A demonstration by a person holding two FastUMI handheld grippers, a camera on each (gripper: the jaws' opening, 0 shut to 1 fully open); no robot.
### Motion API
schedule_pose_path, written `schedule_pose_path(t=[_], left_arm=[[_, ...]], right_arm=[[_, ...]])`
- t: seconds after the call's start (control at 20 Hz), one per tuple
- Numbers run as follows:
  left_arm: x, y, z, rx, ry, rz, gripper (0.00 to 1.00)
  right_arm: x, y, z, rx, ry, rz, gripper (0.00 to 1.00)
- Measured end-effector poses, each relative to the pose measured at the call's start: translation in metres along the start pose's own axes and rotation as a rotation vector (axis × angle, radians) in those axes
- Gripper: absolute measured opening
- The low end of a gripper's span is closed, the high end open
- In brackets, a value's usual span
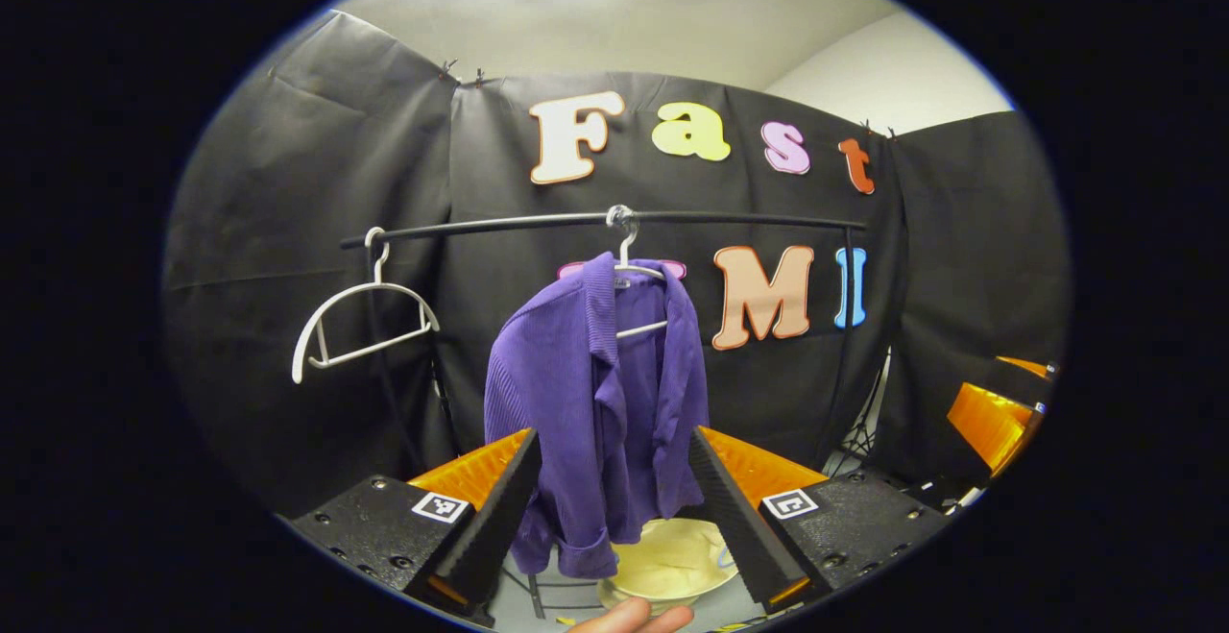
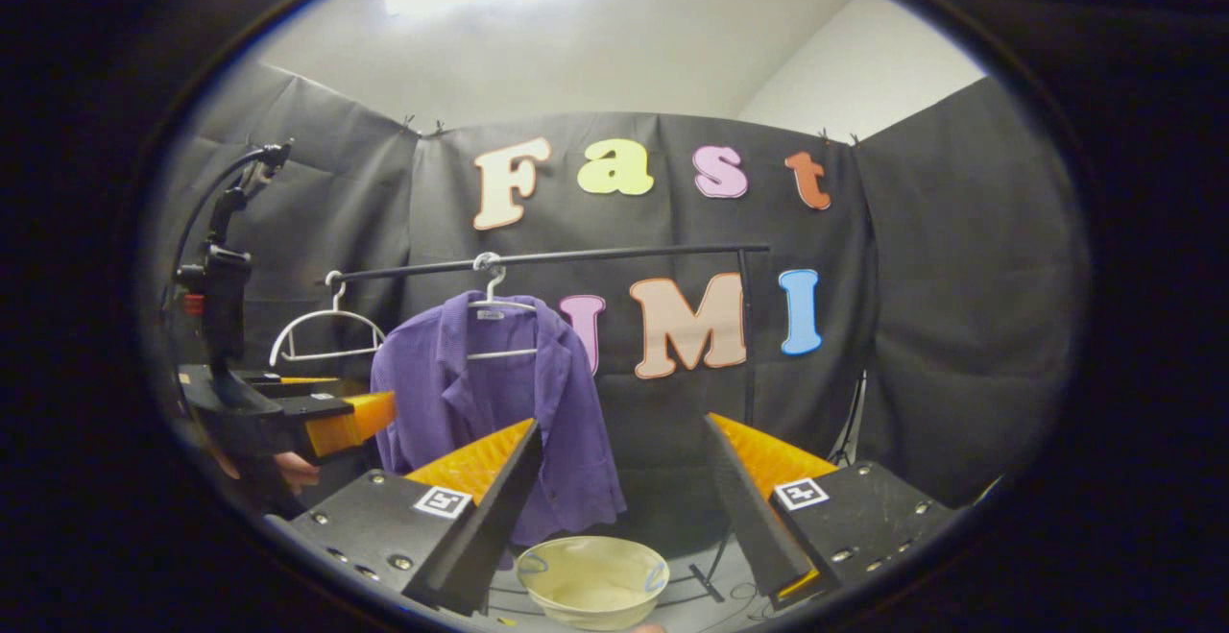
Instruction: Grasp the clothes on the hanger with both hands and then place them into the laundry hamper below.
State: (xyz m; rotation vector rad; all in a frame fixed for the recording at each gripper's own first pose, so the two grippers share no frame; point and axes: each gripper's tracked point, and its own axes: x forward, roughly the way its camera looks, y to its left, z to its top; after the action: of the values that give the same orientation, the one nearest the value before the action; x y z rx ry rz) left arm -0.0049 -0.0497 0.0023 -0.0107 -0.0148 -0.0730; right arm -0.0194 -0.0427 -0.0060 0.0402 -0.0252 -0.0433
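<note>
Left tongs (image 1: 614,479) released, fingers spread wide with the purple shirt (image 1: 600,402) framed between them but farther off, not touched. Right tongs (image 2: 624,465) likewise released, fingers wide apart, gripping nothing; the shirt (image 2: 499,412) sits behind their left finger.

The left gripper view catches a person's fingertip (image 1: 634,617) at its bottom edge, and the right tongs (image 1: 999,417) at its right margin. The right gripper view shows the left tongs (image 2: 350,422) from the side at its left margin, with the hand (image 2: 293,470) holding them and a black upright mount (image 2: 221,297) rising above.

Count: one shirt, two white hangers, one rail, one hamper. The shirt hangs on one hanger (image 1: 638,278) near the middle of the black rail (image 1: 730,220); the second hanger (image 1: 360,321) hangs bare near the rail's left end, well apart from the shirt. The cream round laundry hamper (image 2: 590,580) stands on the floor below the shirt's hem, open mouth up. In the left gripper view the shirt's hem overlaps the hamper's (image 1: 672,566) near rim.

Black cloth wall (image 2: 941,306) behind; thin black stand legs (image 2: 850,422) at the rail's right end.
</note>
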Motion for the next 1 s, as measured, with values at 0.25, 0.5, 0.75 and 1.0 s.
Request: schedule_pose_path(t=[0.25,0.5,0.75,1.0], left_arm=[[0.002,-0.009,0.005,0.003,-0.015,0.013,0.96],[0.019,-0.004,-0.002,0.038,-0.032,0.069,0.95],[0.053,0.013,-0.01,0.066,-0.061,0.153,0.95],[0.117,0.014,-0.039,0.016,-0.024,0.176,0.96]], right_arm=[[0.009,-0.01,0.004,0.006,-0.002,0.005,0.99],[0.034,-0.003,-0.007,0.02,0.011,0.044,0.99],[0.083,0.017,-0.03,0.046,0.051,0.091,1.0],[0.141,0.032,-0.045,-0.015,0.073,0.087,1.0]])
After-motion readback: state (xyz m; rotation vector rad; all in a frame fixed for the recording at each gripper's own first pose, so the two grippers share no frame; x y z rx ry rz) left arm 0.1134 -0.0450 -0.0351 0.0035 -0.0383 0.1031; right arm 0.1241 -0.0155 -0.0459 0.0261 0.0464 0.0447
